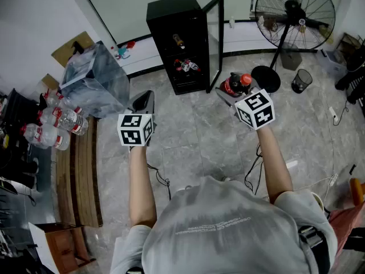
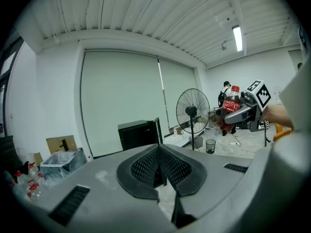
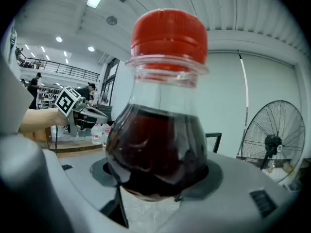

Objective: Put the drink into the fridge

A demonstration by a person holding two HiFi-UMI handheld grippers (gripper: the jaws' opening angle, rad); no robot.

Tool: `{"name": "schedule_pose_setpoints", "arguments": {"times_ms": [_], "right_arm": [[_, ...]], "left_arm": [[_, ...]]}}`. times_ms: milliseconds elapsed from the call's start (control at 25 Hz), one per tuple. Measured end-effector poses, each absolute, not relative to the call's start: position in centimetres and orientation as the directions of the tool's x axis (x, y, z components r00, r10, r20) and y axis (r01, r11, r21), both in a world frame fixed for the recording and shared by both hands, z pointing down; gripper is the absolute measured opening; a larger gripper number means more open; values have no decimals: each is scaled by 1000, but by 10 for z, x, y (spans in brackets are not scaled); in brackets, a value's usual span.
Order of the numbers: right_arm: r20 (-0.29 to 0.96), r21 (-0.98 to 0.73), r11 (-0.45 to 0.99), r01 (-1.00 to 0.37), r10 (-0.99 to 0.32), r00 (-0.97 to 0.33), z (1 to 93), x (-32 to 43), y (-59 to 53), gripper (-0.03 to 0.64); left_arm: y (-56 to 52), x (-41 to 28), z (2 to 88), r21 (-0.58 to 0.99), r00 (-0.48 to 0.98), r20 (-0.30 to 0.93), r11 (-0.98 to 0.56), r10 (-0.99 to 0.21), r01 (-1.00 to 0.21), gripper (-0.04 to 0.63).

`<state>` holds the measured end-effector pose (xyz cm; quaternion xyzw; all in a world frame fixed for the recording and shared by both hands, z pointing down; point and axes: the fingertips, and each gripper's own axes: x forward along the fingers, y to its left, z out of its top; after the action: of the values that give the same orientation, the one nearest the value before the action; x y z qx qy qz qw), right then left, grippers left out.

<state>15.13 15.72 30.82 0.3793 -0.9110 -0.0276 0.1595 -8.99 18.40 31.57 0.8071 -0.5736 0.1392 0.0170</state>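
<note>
Head view, read from the left: clear plastic water bottles with red labels [image 1: 57, 124] lie on a low wooden bench [image 1: 85, 176] at nine o'clock, well apart from the work. Next comes the left gripper [image 1: 144, 100], held out at about eleven o'clock. Its own view shows the two ribbed pads pressed together with nothing between them. At twelve o'clock stands the small black fridge [image 1: 174, 21], its glass door [image 1: 215, 39] swung open to the right, with a few items on the shelves. The right gripper [image 1: 234, 93] sits at one o'clock, jaws pinching the clear plastic cola bottle with a red cap [image 1: 236, 83] around its body. The bottle is upright, in mid-air and short of the fridge. A black standing fan [image 1: 293, 16] fills two o'clock.

The carry looks to be under way. To do it well, I would hold the bottle upright and steer toward twelve o'clock, inside the door's edge. Then choose a bare stretch of shelf and set the base down flat before easing the grip. The empty left gripper could steady the door if it drifts.
</note>
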Motion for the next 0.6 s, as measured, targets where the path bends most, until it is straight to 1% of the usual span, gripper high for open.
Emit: {"name": "schedule_pose_setpoints", "arguments": {"times_ms": [320, 600], "right_arm": [[273, 156, 699, -698, -709, -650, 314, 172, 147, 307], [258, 119, 687, -717, -719, -646, 324, 209, 130, 307]], "left_arm": [[177, -65, 320, -134, 310, 273, -355, -911, -925, 14], [169, -38, 328, -112, 295, 279, -336, -914, -935, 14]]}}
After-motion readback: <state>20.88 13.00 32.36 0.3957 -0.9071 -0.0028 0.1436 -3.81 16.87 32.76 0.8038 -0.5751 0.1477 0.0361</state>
